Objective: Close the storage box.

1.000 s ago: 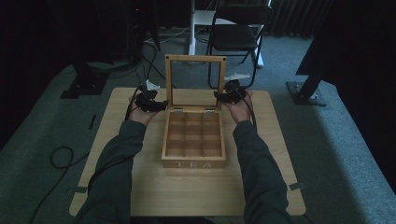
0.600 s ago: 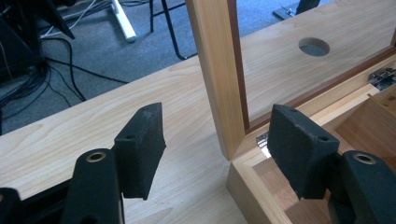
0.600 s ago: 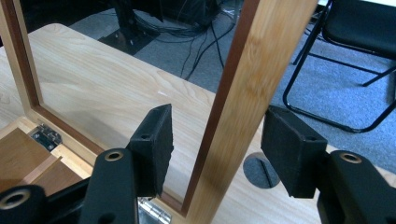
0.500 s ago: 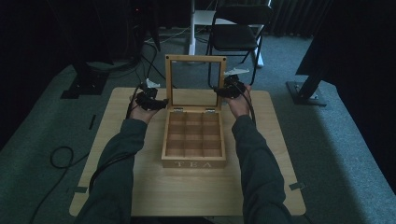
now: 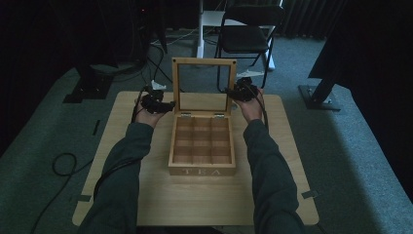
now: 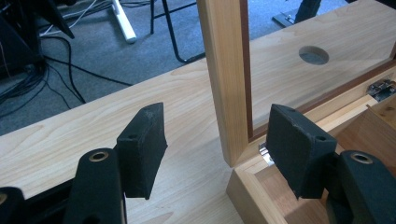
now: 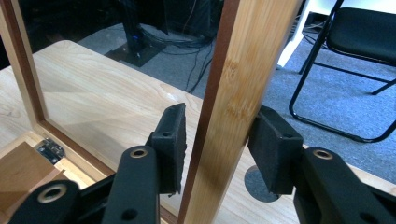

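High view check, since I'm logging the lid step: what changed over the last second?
The right gripper rose slightly along the lid frame's side post, which now stands between its open jaws. The left gripper stayed beside the hinge corner, and the tea box with its upright lid did not move.

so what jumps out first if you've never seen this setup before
A wooden tea box sits open mid-table, its empty compartments exposed and its windowed lid standing upright. The person's arms reach in along both sides of it: the right gripper has its jaws around the lid's side rail, though a full clamp is hard to confirm, and the left gripper is open, straddling the lid's other edge near the hinge.
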Demonstrator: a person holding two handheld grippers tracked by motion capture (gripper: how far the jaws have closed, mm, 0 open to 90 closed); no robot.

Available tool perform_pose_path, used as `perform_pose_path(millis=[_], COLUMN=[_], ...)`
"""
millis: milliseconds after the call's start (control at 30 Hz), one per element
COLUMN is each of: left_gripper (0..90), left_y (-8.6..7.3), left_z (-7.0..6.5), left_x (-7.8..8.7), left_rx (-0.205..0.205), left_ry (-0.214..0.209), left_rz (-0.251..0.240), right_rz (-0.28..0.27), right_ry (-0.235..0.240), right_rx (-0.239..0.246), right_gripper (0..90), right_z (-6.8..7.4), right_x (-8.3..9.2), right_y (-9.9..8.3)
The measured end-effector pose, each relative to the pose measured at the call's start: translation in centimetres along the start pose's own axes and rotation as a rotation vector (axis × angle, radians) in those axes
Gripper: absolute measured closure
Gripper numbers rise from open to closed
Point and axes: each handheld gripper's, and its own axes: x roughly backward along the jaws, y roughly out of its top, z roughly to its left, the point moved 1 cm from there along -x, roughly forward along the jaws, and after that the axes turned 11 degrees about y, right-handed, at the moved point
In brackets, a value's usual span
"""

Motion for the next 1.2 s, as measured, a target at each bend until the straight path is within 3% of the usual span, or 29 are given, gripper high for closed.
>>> perform_pose_path(millis=[300, 533, 1200], left_gripper=[37.9, 39.2, 50.7], left_y=[0.0, 0.4, 1.4], left_z=[-0.2, -0.2, -1.3], left_x=[-0.7, -0.5, 0.9], left_rx=[0.014, 0.034, 0.015], left_ry=[-0.01, -0.017, -0.039], left_rz=[0.009, -0.012, -0.058], right_rz=[-0.017, -0.046, -0.084], right_ry=[0.001, 0.003, -0.002], right_rx=[0.017, 0.035, 0.086], right_gripper=[58.8, 60.8, 60.8], right_z=[0.2, 0.7, 2.7], right_x=[0.6, 1.4, 3.6], right_y=[0.1, -0.2, -1.1])
